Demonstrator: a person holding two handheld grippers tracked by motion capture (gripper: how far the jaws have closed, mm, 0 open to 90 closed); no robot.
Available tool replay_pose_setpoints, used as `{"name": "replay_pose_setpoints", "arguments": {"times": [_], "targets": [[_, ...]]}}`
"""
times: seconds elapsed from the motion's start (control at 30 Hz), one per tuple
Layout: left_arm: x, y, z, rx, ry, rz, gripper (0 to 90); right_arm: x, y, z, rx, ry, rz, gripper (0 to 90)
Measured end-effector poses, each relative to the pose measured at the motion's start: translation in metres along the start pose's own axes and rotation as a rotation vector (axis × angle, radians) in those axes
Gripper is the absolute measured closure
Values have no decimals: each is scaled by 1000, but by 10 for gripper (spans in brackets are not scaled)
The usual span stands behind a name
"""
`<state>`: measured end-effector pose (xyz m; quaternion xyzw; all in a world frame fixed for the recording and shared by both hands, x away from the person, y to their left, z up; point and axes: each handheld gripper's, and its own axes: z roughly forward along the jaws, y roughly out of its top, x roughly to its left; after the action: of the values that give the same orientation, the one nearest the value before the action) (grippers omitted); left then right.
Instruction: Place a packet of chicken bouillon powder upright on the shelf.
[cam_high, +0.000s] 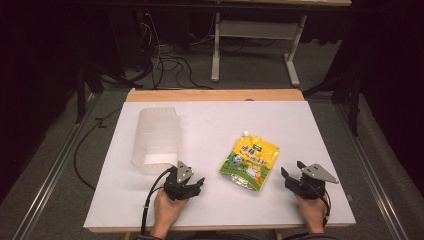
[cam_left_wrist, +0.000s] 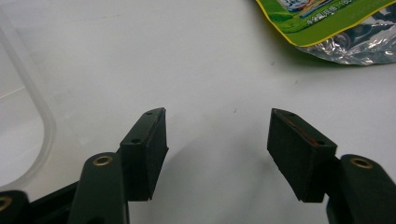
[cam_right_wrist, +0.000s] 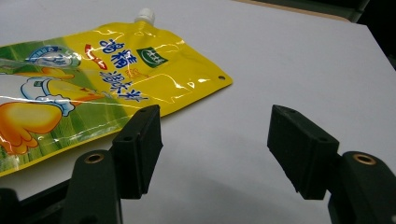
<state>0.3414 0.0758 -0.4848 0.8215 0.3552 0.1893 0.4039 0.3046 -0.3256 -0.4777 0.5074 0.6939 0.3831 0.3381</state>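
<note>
A yellow and green spouted pouch (cam_high: 250, 160) lies flat on the white table (cam_high: 220, 125), its white cap pointing away from me. A clear plastic container (cam_high: 156, 139) lies on its side at the left. My left gripper (cam_high: 200, 184) rests near the front edge, between container and pouch, jaws open with bare table between them. In the left gripper view the pouch's silver bottom corner (cam_left_wrist: 348, 39) is at top right and the container rim (cam_left_wrist: 28, 88) at left. My right gripper (cam_high: 288, 176) is open just right of the pouch (cam_right_wrist: 84, 88), touching nothing.
Beyond the table's wooden far edge (cam_high: 215, 95) stand a white desk frame (cam_high: 257, 35) and loose cables (cam_high: 165, 60) on the grey floor. Metal rails run along both sides of the table.
</note>
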Motion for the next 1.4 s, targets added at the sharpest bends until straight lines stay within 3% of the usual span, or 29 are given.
{"name": "replay_pose_setpoints", "arguments": {"times": [0.63, 0.87, 1.4], "targets": [[-1, 1, -2, -14, 20, 10, 369, 1, 0, -1, -14, -6, -11, 354], [0, 5, -8, -37, -3, -11, 352, 2, 0, -1, -10, -7, -12, 351], [-6, 30, -3, -28, -72, -31, 313, 3, -1, -1, -17, -14, -23, 348]]}}
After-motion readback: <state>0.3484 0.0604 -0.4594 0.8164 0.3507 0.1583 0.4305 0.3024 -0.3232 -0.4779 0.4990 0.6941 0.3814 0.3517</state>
